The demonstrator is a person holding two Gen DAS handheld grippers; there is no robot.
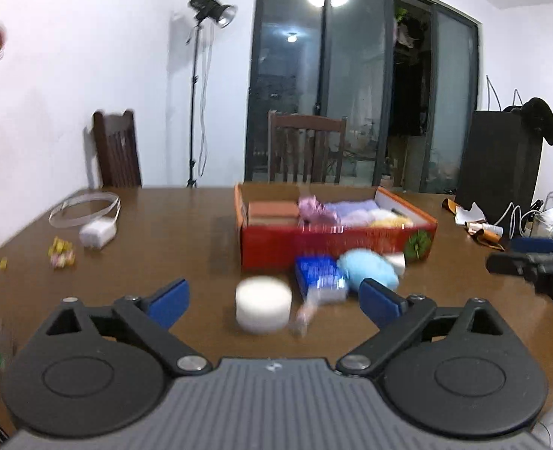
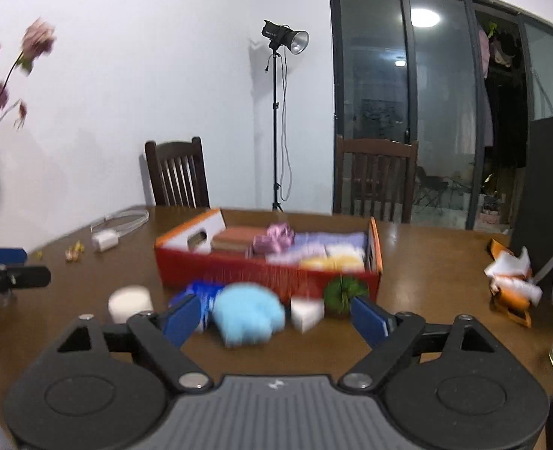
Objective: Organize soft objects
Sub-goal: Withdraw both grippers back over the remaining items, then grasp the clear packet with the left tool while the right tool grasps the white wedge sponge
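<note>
Two wrist fisheyes, both low over the surface (image 1: 164, 225), both facing the window wall.

The left view looks from the left of the red box (image 1: 313, 247), the right view from its right. Both share the box, near ahead, the light stand (image 2: 276, 120) and two chairs.

I can read no words or numbers anywhere. The print on the red box (image 1: 336, 245) in front of me and on the blue packet (image 1: 319, 275) beside it is smeared by blur past reading.
</note>
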